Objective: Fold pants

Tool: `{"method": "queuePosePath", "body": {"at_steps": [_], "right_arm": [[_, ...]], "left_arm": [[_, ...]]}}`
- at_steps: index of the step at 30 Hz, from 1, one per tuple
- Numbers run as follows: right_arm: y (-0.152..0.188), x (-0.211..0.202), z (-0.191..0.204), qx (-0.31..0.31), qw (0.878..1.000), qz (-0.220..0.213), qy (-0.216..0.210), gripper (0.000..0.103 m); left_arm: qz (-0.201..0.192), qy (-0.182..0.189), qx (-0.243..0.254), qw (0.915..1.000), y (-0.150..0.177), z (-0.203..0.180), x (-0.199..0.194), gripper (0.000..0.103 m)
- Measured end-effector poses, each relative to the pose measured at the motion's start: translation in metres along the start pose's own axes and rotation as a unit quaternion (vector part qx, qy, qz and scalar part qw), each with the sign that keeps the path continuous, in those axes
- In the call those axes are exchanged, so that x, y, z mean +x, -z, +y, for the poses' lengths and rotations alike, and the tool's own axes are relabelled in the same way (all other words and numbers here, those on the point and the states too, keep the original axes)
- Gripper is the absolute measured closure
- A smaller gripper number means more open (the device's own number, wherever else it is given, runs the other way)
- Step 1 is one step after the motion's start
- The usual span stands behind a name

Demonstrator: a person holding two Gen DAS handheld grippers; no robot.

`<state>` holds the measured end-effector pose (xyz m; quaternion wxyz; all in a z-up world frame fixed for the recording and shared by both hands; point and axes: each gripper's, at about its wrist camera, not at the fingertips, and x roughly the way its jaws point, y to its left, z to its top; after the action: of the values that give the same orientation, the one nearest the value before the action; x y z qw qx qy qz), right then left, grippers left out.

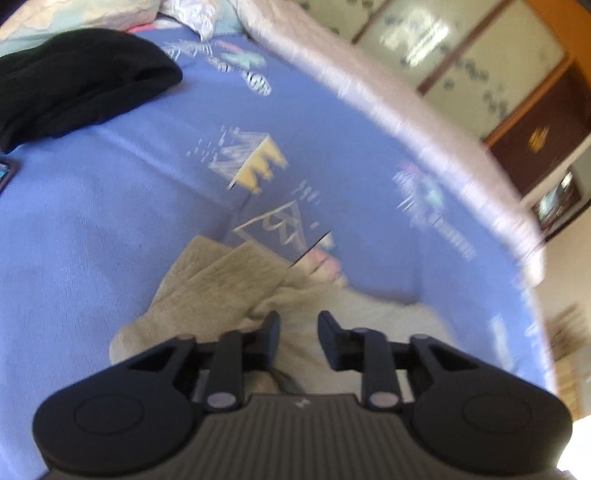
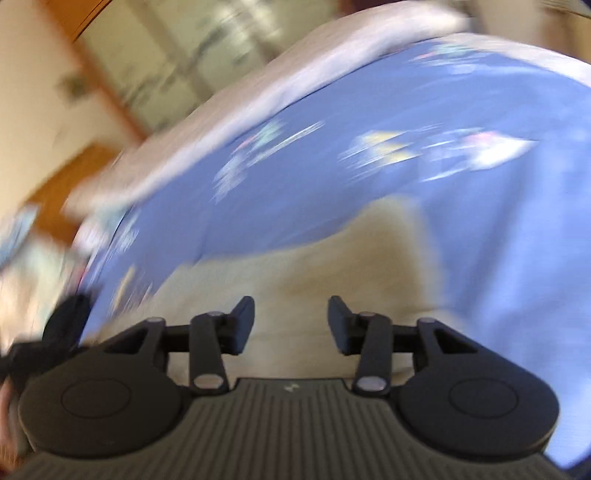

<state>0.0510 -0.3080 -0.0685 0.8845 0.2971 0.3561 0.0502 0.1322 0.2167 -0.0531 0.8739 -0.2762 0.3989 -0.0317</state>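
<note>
Beige fabric pants (image 1: pixel 221 288) lie crumpled on the blue bedsheet printed with pale cartoon shapes (image 1: pixel 110 221), just ahead of both tools. One black bundle of clothing (image 1: pixel 77 81) sits well apart near the pillows (image 1: pixel 55 18), and a dark flat object (image 1: pixel 5 171) shows at the sheet's edge, too cut off to name. A pale quilted blanket (image 1: pixel 369 96) runs along the far side of the bed.

Two tools are in sight. Left tool (image 1: pixel 299 326) hangs over the pants with fingers narrowly apart, pinching nothing. Right tool (image 2: pixel 291 314) stands wider apart above beige cloth, empty; that view is blurred.
</note>
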Motion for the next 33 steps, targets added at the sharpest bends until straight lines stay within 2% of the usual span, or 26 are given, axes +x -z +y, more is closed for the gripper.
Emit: {"method": "queuePosePath", "body": {"at_steps": [3, 7, 8, 9, 11, 14, 17, 20, 21, 22, 23, 24, 25, 28, 29, 30, 33], "right_arm": [[-0.002, -0.014, -0.042, 0.06, 0.998, -0.005, 0.03, 0.048], [0.013, -0.001, -0.072, 0.127, 0.991, 0.033, 0.026, 0.049], [0.017, 0.004, -0.069, 0.123, 0.991, 0.041, 0.034, 0.065], [0.018, 0.003, -0.063, 0.105, 0.993, 0.039, 0.04, 0.078], [0.017, -0.004, -0.041, 0.065, 0.997, 0.032, 0.023, 0.08], [0.018, -0.015, 0.012, -0.061, 0.998, 0.005, 0.006, 0.081], [0.034, -0.017, 0.064, -0.186, 0.982, -0.007, 0.003, 0.081], [0.053, -0.018, 0.095, -0.281, 0.96, -0.02, 0.005, 0.081], [0.056, -0.018, 0.099, -0.297, 0.955, -0.022, 0.001, 0.081], [0.059, -0.019, 0.103, -0.308, 0.951, -0.023, -0.005, 0.081], [0.062, -0.019, 0.106, -0.314, 0.949, -0.023, -0.01, 0.081], [0.063, -0.02, 0.108, -0.318, 0.948, -0.024, -0.016, 0.081], [0.062, -0.018, 0.112, -0.322, 0.946, -0.026, -0.022, 0.081], [0.064, -0.023, 0.109, -0.324, 0.944, -0.036, -0.047, 0.07], [0.062, -0.029, 0.105, -0.316, 0.946, -0.045, -0.057, 0.056], [0.06, -0.032, 0.103, -0.307, 0.948, -0.048, -0.068, 0.047], [0.058, -0.034, 0.102, -0.295, 0.951, -0.044, -0.078, 0.047]], "left_arm": [[-0.007, 0.028, 0.007, 0.9995, 0.002, -0.019, -0.014, 0.077], [0.035, 0.078, 0.053, 0.995, 0.016, -0.064, -0.007, 0.075], [0.048, 0.087, 0.066, 0.9928, 0.022, -0.078, -0.002, 0.073], [0.06, 0.096, 0.075, 0.9907, 0.027, -0.09, 0.001, 0.072], [0.088, 0.115, 0.098, 0.9845, 0.04, -0.119, 0.008, 0.059], [0.118, 0.136, 0.142, 0.9734, 0.064, -0.161, 0.014, 0.04], [0.142, 0.15, 0.204, 0.9568, 0.086, -0.203, 0.024, 0.026], [0.16, 0.132, 0.237, 0.9491, 0.099, -0.227, 0.039, 0.026], [0.166, 0.128, 0.242, 0.9473, 0.102, -0.231, 0.046, 0.029], [0.173, 0.12, 0.248, 0.9455, 0.106, -0.234, 0.051, 0.039], [0.182, 0.111, 0.253, 0.9435, 0.108, -0.236, 0.057, 0.071], [0.201, 0.103, 0.254, 0.9404, 0.11, -0.236, 0.066, 0.089], [0.206, 0.098, 0.248, 0.9414, 0.11, -0.234, 0.066, 0.091], [0.196, 0.112, 0.222, 0.9486, 0.086, -0.218, 0.061, 0.091], [0.186, 0.112, 0.215, 0.9521, 0.075, -0.212, 0.057, 0.091], [0.179, 0.114, 0.209, 0.9547, 0.061, -0.202, 0.05, 0.091], [0.158, 0.109, 0.206, 0.9594, 0.026, -0.179, 0.028, 0.091]]}}
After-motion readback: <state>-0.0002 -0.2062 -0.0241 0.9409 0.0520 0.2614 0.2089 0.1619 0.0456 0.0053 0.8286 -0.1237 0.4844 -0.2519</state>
